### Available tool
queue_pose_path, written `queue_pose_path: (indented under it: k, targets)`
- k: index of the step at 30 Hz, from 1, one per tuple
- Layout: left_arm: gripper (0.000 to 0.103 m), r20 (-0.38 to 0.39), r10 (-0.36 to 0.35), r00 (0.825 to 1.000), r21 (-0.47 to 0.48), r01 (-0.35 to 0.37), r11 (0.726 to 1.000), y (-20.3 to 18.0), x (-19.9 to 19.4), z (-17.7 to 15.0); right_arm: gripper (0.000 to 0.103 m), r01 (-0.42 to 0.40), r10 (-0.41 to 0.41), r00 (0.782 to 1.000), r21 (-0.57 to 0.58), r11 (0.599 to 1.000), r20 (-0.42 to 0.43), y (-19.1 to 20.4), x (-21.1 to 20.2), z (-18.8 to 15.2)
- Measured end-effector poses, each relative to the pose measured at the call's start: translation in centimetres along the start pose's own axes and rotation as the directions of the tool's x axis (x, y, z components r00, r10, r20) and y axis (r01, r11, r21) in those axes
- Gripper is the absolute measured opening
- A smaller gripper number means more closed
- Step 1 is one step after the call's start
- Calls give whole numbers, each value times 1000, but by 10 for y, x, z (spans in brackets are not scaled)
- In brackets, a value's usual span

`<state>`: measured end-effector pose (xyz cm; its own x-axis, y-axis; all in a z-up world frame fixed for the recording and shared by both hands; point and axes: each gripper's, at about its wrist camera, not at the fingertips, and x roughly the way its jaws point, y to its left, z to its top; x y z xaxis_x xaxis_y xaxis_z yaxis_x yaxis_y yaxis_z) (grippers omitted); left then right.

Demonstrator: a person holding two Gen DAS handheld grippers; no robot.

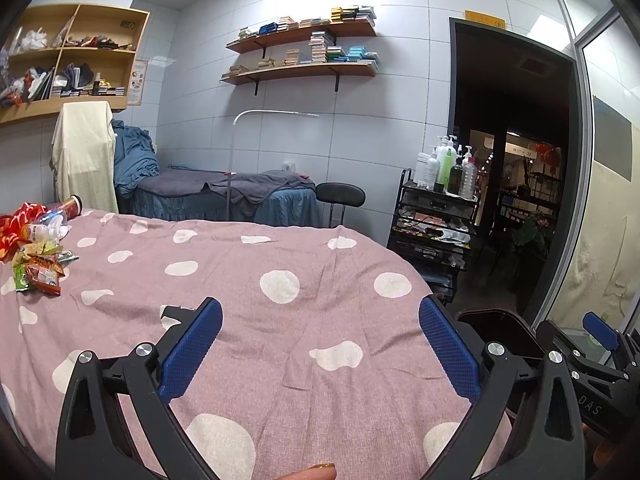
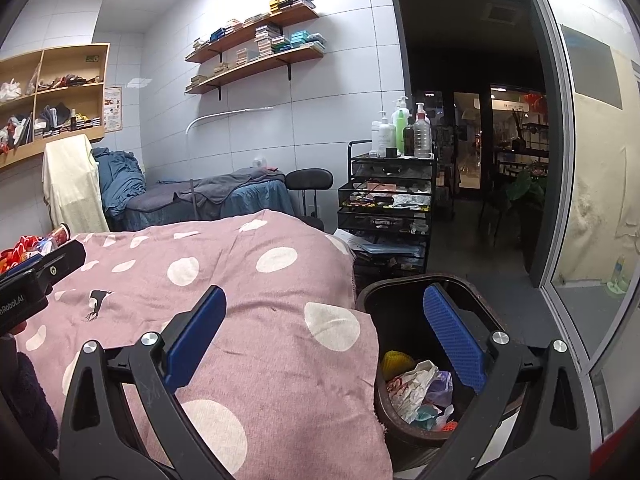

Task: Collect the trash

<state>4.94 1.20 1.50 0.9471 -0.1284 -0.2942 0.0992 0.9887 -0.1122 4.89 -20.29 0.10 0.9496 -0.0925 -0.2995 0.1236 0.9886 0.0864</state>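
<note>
Pink polka-dot bedspread bearing snack wrappers at its far left corner; both the left gripper and right gripper spread, empty (right above the part-filled trash bin).

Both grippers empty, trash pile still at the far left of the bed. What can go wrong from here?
1. The trash pile holds loose wrappers, a plastic bottle and a can; grabbing one could scatter or roll the others.
2. The polka-dot bedsheet is soft and wrinkled; the open left gripper might pinch fabric along with a wrapper.
3. The trash bin sits beside the bed on the opposite side, near the open right gripper; a long carry risks dropping pieces.
</note>
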Motion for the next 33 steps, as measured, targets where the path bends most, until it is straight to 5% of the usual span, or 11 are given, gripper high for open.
queue_pose_path:
  k: [33]
  targets:
    - [98,-2,-6,1000,8,6,1000,-3,0,2,98,13,-13,999,15,1000,-29,-3,4,-1]
